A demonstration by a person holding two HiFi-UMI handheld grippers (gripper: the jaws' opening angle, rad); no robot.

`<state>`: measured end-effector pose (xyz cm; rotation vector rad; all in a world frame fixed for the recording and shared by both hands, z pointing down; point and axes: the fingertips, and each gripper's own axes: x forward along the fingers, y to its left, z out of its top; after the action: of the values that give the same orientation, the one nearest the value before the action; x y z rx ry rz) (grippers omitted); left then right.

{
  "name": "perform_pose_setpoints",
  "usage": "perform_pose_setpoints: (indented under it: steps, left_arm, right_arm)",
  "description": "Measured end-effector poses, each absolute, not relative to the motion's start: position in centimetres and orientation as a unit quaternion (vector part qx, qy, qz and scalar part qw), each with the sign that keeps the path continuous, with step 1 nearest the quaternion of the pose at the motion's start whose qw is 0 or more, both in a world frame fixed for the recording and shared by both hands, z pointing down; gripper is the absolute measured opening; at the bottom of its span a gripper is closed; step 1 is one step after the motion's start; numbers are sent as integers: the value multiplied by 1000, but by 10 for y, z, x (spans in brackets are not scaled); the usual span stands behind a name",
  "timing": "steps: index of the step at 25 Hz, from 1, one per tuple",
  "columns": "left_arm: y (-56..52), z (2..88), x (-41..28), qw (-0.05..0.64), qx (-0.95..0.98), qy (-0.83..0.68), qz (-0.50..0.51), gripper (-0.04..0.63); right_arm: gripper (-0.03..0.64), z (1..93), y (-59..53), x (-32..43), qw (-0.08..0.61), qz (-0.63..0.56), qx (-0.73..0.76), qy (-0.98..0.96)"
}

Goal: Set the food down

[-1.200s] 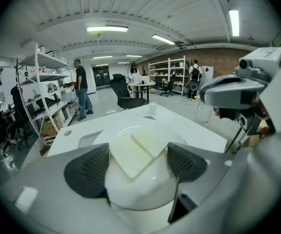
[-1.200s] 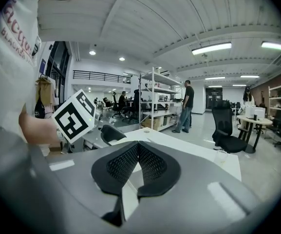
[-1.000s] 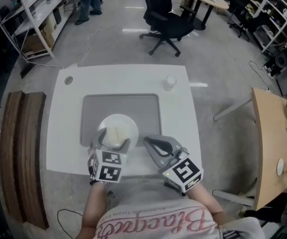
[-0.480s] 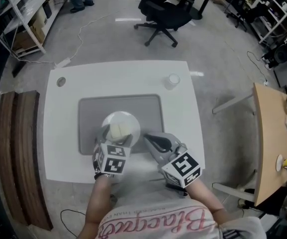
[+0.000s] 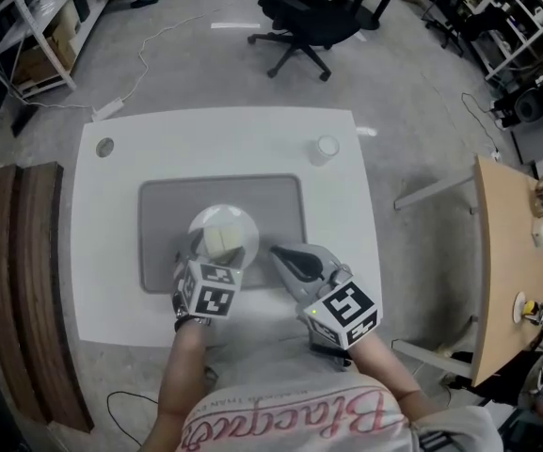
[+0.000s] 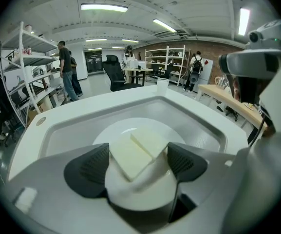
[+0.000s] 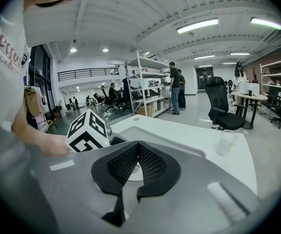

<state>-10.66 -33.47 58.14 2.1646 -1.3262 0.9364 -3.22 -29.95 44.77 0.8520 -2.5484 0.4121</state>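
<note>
Two pale slabs of food (image 5: pixel 219 241) (image 6: pixel 140 150) lie on a round white plate (image 5: pixel 236 220) (image 6: pixel 130 130). The plate is over the grey tray (image 5: pixel 167 215) (image 6: pixel 72 130) sunk in the white table (image 5: pixel 111 252). My left gripper (image 5: pixel 213 252) (image 6: pixel 136 165) holds the plate's near part, jaws wide, one pad against each side of the rim. Whether the plate rests on the tray I cannot tell. My right gripper (image 5: pixel 279 252) (image 7: pixel 136 160) hovers just right of the plate, shut, with nothing in it.
A clear cup (image 5: pixel 325 149) (image 7: pixel 226 143) stands at the table's far right. A wooden desk (image 5: pixel 506 252) is off to the right and wooden planks (image 5: pixel 26 281) to the left. A black office chair (image 5: pixel 304 17) stands beyond the table. People stand by the shelves.
The left gripper and the plate have moved slightly farther in over the tray. The right gripper has kept its place beside them. The head view has shifted.
</note>
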Motion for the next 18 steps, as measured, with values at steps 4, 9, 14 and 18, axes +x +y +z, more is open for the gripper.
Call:
perform_pose_setpoints:
  steps: [4, 9, 14, 18]
  left_arm:
    - [-335, 587, -101, 223, 786, -470, 333, 374]
    - [-337, 588, -97, 217, 788, -468, 337, 380]
    - [-333, 581, -102, 205, 781, -490, 329, 431]
    - [-328, 554, -105, 201, 786, -506, 293, 428]
  right_arm:
    - [2, 448, -297, -28, 213, 150, 306, -916]
    - [2, 447, -295, -26, 214, 146, 300, -918]
    - [2, 446, -290, -27, 212, 141, 298, -920]
    - [0, 444, -284, -33, 222, 126, 288, -923]
